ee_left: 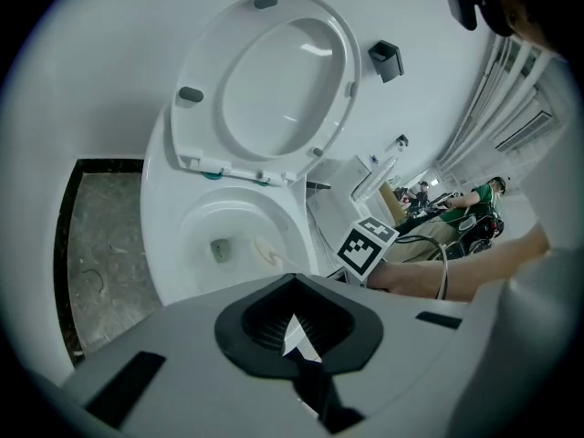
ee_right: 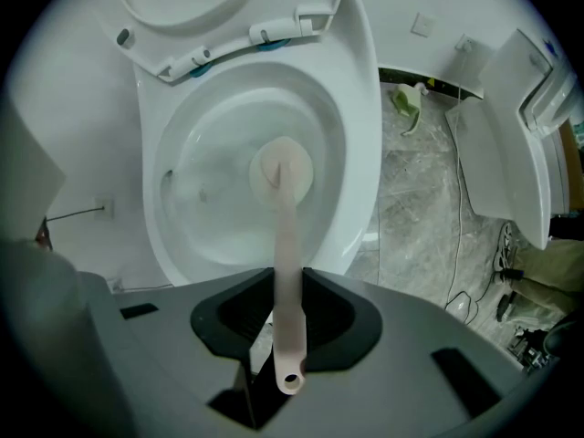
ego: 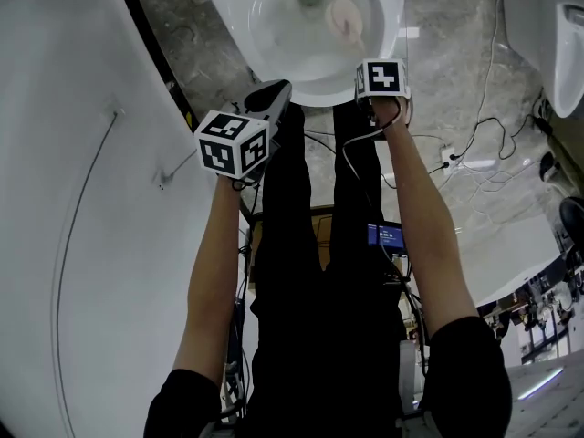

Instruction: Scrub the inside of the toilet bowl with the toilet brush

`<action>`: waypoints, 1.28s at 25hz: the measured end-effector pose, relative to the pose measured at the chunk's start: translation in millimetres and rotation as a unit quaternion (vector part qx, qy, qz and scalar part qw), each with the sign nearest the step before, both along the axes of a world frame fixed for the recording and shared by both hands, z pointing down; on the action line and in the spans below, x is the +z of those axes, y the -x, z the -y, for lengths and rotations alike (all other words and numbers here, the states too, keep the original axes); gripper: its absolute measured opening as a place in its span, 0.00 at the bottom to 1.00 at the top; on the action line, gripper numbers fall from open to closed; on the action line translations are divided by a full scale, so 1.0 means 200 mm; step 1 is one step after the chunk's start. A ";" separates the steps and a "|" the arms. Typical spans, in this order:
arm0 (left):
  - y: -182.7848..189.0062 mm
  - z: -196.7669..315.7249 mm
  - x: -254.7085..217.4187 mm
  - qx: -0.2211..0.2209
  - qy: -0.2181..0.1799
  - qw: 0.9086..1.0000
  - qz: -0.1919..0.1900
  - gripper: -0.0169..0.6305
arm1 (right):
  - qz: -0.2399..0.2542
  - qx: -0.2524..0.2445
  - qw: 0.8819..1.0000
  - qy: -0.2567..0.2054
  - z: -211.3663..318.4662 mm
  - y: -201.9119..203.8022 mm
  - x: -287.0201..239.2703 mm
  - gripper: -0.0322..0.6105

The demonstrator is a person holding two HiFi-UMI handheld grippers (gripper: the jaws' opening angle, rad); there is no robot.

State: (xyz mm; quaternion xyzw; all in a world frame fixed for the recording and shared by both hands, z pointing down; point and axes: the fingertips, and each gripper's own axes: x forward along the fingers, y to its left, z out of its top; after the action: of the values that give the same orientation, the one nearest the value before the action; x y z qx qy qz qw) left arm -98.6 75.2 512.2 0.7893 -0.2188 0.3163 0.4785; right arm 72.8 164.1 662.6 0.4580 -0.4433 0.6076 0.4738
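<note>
Toilet brush (ee_right: pixel 286 272): pale handle clamped between right gripper (ee_right: pixel 288 322) fingers, round head beyond the fingertips, down inside toilet bowl (ee_right: pixel 356 153). Left gripper (ee_left: pixel 294 325): fingers almost together, nothing between them; bowl ahead of fingertips, raised lid (ee_left: pixel 274 89) farther beyond.

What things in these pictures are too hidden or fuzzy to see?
- Brush bristles: right gripper view, seen end-on and blurred, so I cannot tell if they touch the bowl.
- Bowl's far rim: head view, cut off by the top edge.
- Background people: left gripper view, too small.
</note>
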 end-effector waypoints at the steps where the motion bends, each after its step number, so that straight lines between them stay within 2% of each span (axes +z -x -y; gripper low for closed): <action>1: 0.00 0.00 0.00 0.000 0.001 1.000 0.001 0.04 | 0.004 0.004 1.000 0.005 -0.03 0.01 0.00 0.21; 11: 0.04 -0.01 0.01 -0.003 0.000 1.000 0.004 0.04 | 0.058 0.011 0.996 0.068 -0.29 0.27 0.08 0.21; 16: 0.09 -0.03 0.01 -0.005 0.002 1.000 0.008 0.04 | 0.098 -0.013 0.991 0.093 -0.29 0.42 0.10 0.21; 21: 0.14 -0.04 0.02 -0.008 0.005 1.000 0.014 0.04 | 0.119 -0.038 0.987 0.096 -0.23 0.52 0.11 0.21; 28: 0.16 -0.04 0.04 -0.010 0.006 1.000 0.014 0.04 | 0.117 -0.025 0.987 0.110 -0.20 0.48 0.16 0.21; 32: 0.16 -0.04 0.05 -0.010 0.008 1.000 0.014 0.04 | 0.094 -0.023 0.989 0.115 -0.15 0.38 0.19 0.21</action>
State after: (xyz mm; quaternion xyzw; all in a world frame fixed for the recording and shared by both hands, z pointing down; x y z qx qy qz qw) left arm -130.8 84.2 521.8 0.7788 -0.2308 0.3238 0.4851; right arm -4.2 194.8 701.3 0.3308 -0.4234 0.6842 0.4932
